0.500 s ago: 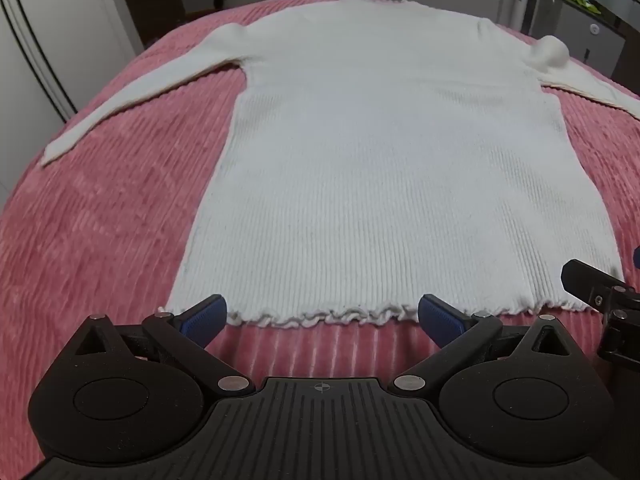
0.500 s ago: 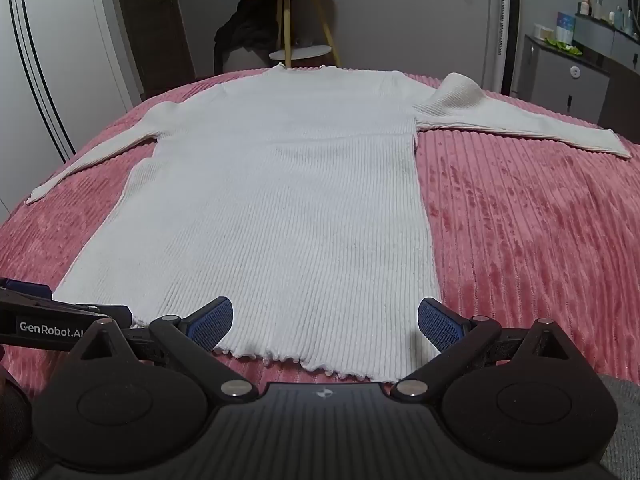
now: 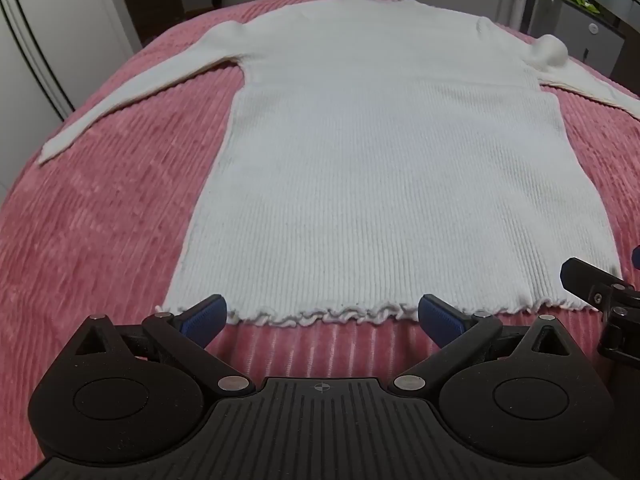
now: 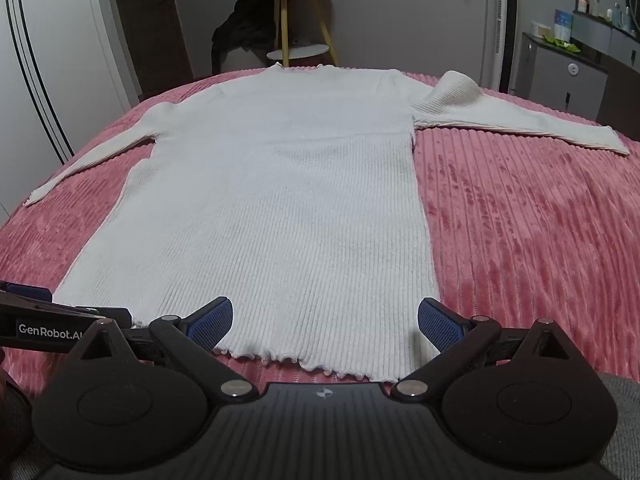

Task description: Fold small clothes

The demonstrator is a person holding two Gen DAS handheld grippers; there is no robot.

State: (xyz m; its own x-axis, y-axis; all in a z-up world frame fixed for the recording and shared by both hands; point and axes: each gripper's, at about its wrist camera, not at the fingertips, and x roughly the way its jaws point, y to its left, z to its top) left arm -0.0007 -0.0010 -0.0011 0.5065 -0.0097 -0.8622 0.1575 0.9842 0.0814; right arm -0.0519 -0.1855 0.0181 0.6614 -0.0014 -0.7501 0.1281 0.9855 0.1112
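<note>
Left gripper (image 3: 322, 316), right gripper (image 4: 325, 320): both spread wide, holding nothing; one white sweater (image 3: 384, 168), one pink blanket (image 3: 100, 220).

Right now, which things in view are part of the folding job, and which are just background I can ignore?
Part of the job:
white ribbed sweater, lying flat
pink bedspread under it
left gripper, open at the hem
right gripper, open at the hem

Just lying about:
yellow-legged side table
dark garment beside it
grey cabinet
</note>
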